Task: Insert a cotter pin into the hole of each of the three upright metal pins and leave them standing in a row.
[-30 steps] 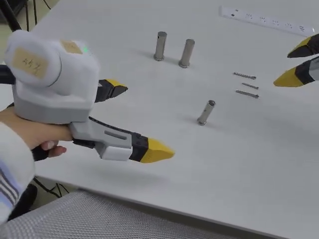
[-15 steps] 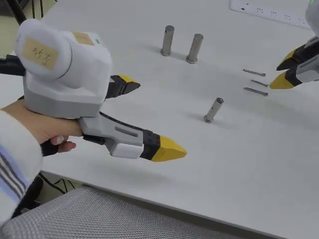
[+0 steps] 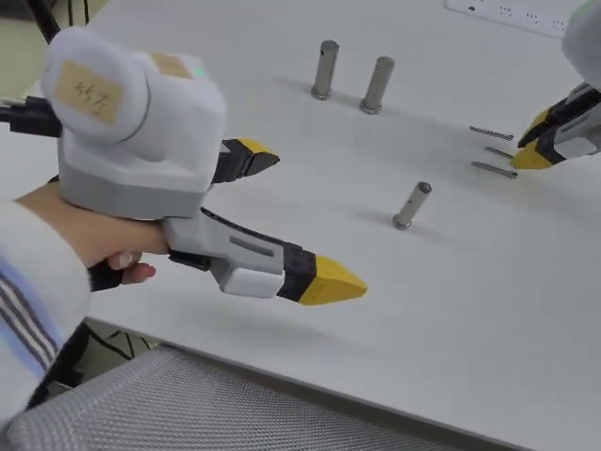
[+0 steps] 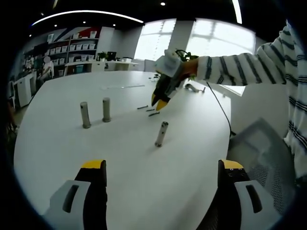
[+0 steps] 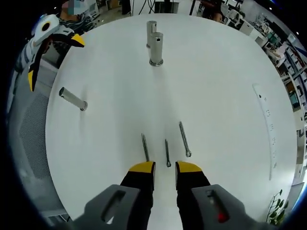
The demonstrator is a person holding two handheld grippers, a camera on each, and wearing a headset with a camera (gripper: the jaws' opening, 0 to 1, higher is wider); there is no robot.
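Three grey metal pins stand on the white table: two side by side at the back (image 3: 325, 70) (image 3: 378, 86), one alone nearer me (image 3: 411, 207). Three thin cotter pins (image 3: 495, 169) lie flat to the right of them. My right gripper (image 3: 535, 143) hovers just over the cotter pins, its jaws a narrow gap apart and holding nothing. In the right gripper view the middle cotter pin (image 5: 167, 153) lies just ahead of that gripper (image 5: 165, 168). My left gripper (image 3: 300, 221) hangs wide open, left of the lone pin (image 4: 161, 134), with nothing between its jaws.
A white power strip (image 3: 507, 11) lies along the table's far right edge. A grey mesh chair back (image 3: 188, 404) sits below the table's near edge. A person's striped sleeve (image 4: 249, 67) carries the right gripper (image 4: 163, 93).
The right gripper has come down and in toward the cotter pins, and its jaws have narrowed. The left gripper holds its place, still open. The head camera has shifted slightly.
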